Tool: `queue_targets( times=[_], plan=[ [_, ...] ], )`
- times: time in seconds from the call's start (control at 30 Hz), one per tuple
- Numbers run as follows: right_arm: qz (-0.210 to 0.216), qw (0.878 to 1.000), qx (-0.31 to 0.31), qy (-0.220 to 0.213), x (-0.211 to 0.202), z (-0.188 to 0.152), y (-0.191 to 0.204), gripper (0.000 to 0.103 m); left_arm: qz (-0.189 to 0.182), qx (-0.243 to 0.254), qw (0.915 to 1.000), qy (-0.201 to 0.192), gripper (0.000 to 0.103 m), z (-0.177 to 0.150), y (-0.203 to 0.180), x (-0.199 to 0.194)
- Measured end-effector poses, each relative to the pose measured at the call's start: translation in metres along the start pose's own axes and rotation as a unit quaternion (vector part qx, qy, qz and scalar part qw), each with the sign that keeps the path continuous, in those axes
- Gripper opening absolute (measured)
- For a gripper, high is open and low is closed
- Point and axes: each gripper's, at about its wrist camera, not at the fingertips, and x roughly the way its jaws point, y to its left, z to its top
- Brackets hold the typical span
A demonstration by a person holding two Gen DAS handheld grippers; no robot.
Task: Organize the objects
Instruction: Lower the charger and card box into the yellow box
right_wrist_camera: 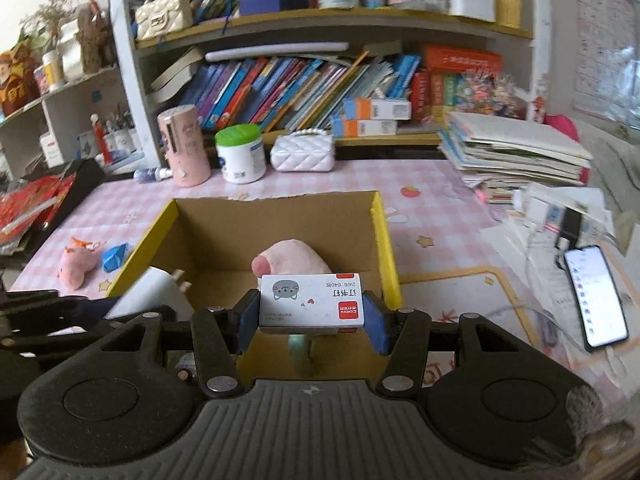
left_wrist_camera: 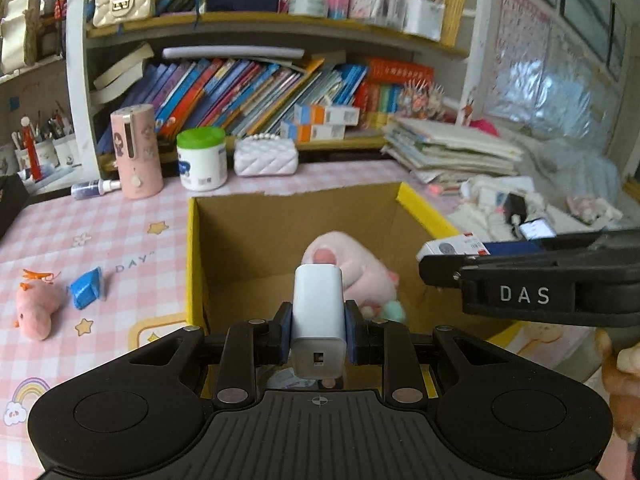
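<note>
My left gripper (left_wrist_camera: 319, 330) is shut on a white charger plug (left_wrist_camera: 319, 320) and holds it over the near edge of an open cardboard box (left_wrist_camera: 256, 224) with yellow rims. My right gripper (right_wrist_camera: 311, 312) is shut on a small white staple box (right_wrist_camera: 311, 304) with a grey cat print, over the same cardboard box (right_wrist_camera: 276, 216). A pink plush toy (left_wrist_camera: 356, 264) lies inside the box and also shows in the right wrist view (right_wrist_camera: 296, 256). The staple box (left_wrist_camera: 452, 246) and the charger plug (right_wrist_camera: 152, 292) each show in the other view.
A small pink plush (left_wrist_camera: 36, 308) and a blue carton (left_wrist_camera: 86, 290) lie on the pink checked tablecloth left of the box. A pink cylinder (left_wrist_camera: 136, 152), green-lidded jar (left_wrist_camera: 202, 160) and white quilted purse (left_wrist_camera: 266, 156) stand behind. Stacked books (left_wrist_camera: 452, 152) and a lit phone (right_wrist_camera: 596, 296) are right.
</note>
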Motion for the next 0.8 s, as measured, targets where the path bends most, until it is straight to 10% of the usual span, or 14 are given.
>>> queue_targets(
  times=[0.8],
  plan=[
    [0.062,0.991,-0.068,0.093,0.084,0.004,0.01,0.051,0.032,-0.001,0.9979,0.056,0.025,-0.007,-0.001,0.04]
  ],
)
